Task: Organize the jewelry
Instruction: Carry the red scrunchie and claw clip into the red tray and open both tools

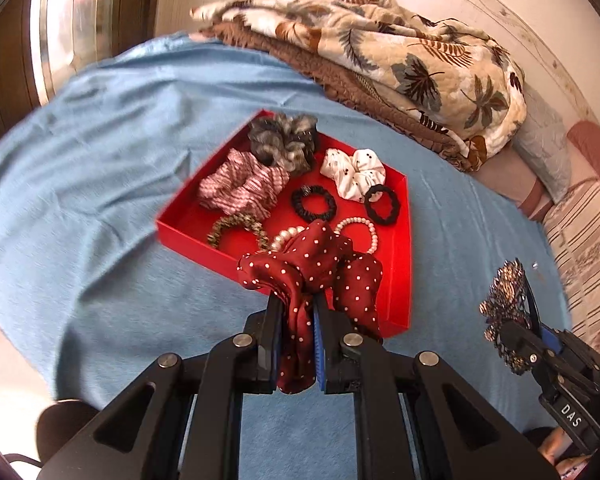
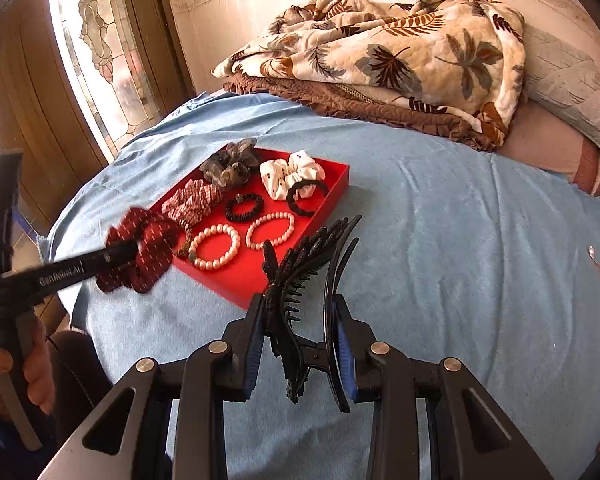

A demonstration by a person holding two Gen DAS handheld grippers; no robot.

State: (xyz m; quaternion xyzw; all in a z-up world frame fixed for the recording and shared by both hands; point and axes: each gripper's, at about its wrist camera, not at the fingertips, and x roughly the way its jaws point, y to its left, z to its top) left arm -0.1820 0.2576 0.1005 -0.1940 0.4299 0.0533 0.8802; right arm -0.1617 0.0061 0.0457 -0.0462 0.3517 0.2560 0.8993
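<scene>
The red scrunchie (image 1: 312, 264), dark red with white dots, hangs pinched in the left claw (image 1: 296, 320), whose jaws are nearly closed on a fold of the cloth, just above the near edge of the red tray (image 1: 400, 280) on the bed (image 1: 100, 200). It looks soft, light and floppy; most of it droops free of the jaws, so it should drop cleanly once let go but may land half over the tray wall. A grip on the bunched fabric, as here, seems the sensible one.

The right claw (image 2: 300, 332) holds a black hair clip (image 2: 300, 280), jaws partly closed on its two sides, near the tray's front corner. The clip looks stiff, glossy and probably slippery, with thin teeth that could snag or snap; the hinge end is the safer hold.

In the tray lie other scrunchies, black hair ties and two pearl bracelets (image 2: 214, 246), hard beads that would likely roll or slide.

The left claw's arm reads "GenRobot.AI" in the right wrist view; the right claw bears a label "DAS" in the left wrist view.
</scene>
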